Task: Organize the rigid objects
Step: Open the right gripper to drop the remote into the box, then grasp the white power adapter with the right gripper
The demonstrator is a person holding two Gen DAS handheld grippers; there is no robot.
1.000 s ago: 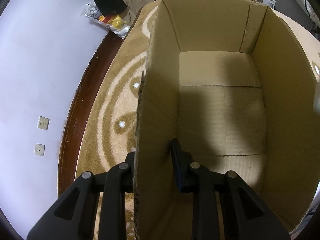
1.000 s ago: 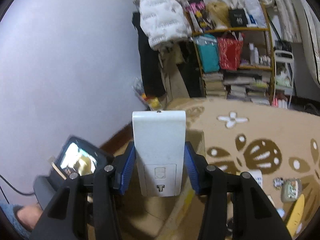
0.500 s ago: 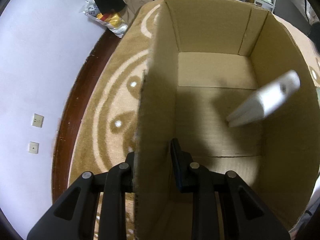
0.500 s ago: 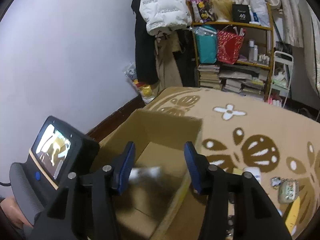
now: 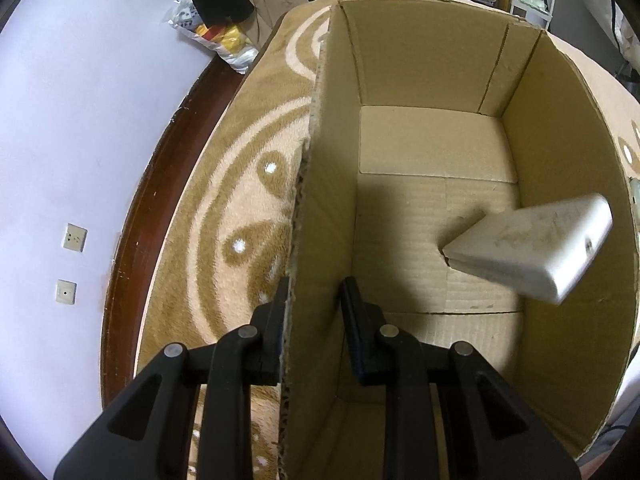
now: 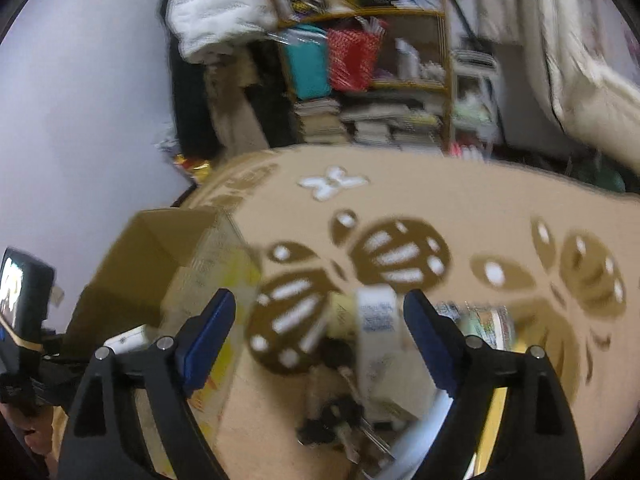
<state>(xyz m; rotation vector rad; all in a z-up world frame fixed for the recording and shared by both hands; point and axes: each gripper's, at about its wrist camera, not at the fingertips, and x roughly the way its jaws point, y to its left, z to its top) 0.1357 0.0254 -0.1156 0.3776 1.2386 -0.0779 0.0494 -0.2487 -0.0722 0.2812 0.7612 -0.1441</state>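
An open cardboard box (image 5: 420, 60) stands on the patterned carpet. My left gripper (image 5: 315, 286) is shut on the box's left wall, one finger outside and one inside. A white flat plastic device (image 5: 532, 248) lies tilted inside, leaning on the box's right wall. In the blurred right wrist view, my right gripper (image 6: 319, 298) hangs to the right of the box (image 6: 160, 248) with its jaws opening and nothing between them. Past its fingers a pile of small items lies on the carpet, among them a white labelled pack (image 6: 378, 312) and a dark tangled piece (image 6: 340, 420).
A white wall (image 5: 80, 140) with a dark wooden skirting (image 5: 132, 240) runs left of the box. A cluttered shelf (image 6: 360, 60) and stacked books (image 6: 360, 120) stand at the far edge of the carpet (image 6: 480, 208). A crinkled snack bag (image 5: 216, 40) lies by the wall.
The right gripper let go of the white device, which dropped into the box and came to lean on its right wall. That gripper then swung right toward the pile, jaws widening. The left grip is unchanged.
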